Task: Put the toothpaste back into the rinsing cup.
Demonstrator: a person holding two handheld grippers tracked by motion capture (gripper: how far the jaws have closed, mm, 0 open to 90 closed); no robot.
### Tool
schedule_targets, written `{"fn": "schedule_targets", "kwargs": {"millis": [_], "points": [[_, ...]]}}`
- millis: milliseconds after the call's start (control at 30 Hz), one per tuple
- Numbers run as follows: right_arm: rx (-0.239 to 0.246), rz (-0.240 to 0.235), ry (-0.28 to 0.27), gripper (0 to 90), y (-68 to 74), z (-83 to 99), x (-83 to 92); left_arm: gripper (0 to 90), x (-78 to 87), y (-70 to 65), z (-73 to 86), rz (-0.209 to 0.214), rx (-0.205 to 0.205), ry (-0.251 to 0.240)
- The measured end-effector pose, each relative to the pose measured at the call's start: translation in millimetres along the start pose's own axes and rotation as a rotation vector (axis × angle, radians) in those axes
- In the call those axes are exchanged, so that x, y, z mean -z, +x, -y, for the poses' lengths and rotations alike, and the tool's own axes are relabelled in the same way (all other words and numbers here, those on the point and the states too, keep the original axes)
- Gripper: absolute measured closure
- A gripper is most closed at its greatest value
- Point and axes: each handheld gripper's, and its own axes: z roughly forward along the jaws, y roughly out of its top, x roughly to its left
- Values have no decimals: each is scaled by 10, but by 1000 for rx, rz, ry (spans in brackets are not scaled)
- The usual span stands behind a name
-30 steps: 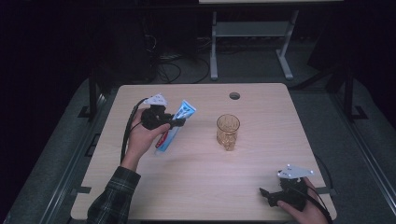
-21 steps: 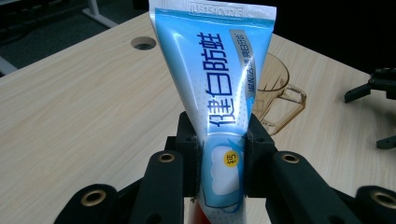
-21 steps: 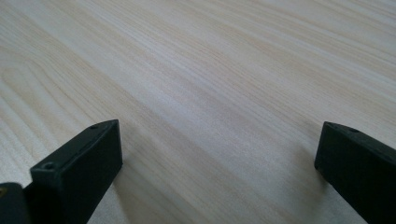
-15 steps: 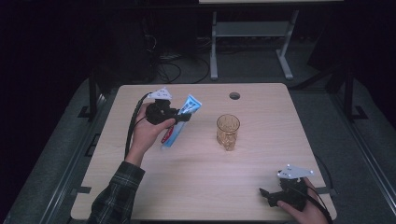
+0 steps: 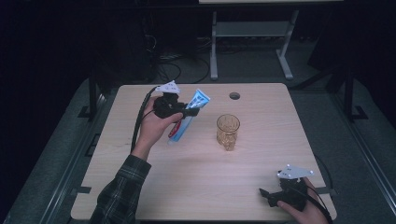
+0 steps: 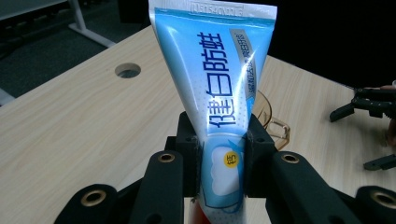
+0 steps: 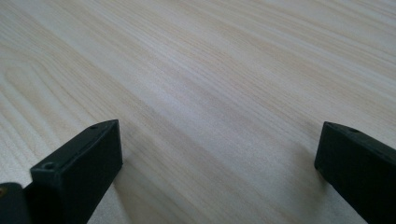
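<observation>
My left gripper (image 5: 184, 113) is shut on a blue and white toothpaste tube (image 5: 189, 112), held above the left half of the table. The tube slants, its flat crimped end up toward the far right and its red cap end down. In the left gripper view the tube (image 6: 224, 93) stands between the two jaws, clamped near its lower part. An amber glass cup (image 5: 228, 130) stands upright on the table right of the tube, and part of the cup (image 6: 273, 123) peeks out behind it. My right gripper (image 5: 267, 196) rests open at the near right edge of the table; its wide-apart fingers (image 7: 77, 168) lie low over bare wood.
The light wooden table (image 5: 205, 186) has a round cable hole (image 5: 234, 95) near its far edge. A white desk frame (image 5: 252, 42) stands on the dark floor beyond the table. The other gripper (image 6: 369, 102) appears at the right of the left gripper view.
The left hand has lifted the toothpaste tube and carried it right, toward the cup, tilting it further. The right gripper has stayed still.
</observation>
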Motion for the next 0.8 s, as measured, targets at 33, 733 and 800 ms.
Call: {"fn": "schedule_targets", "kwargs": {"millis": [33, 733, 800], "points": [[0, -1, 0, 2, 0, 0, 0, 730, -12, -4, -18, 2, -3, 1], [6, -5, -2, 2, 1, 0, -1, 731, -272, -111, -401, 36, -49, -30], [5, -5, -1, 2, 3, -1, 0, 731, -301, -124, -441, 40, -57, -33]]}}
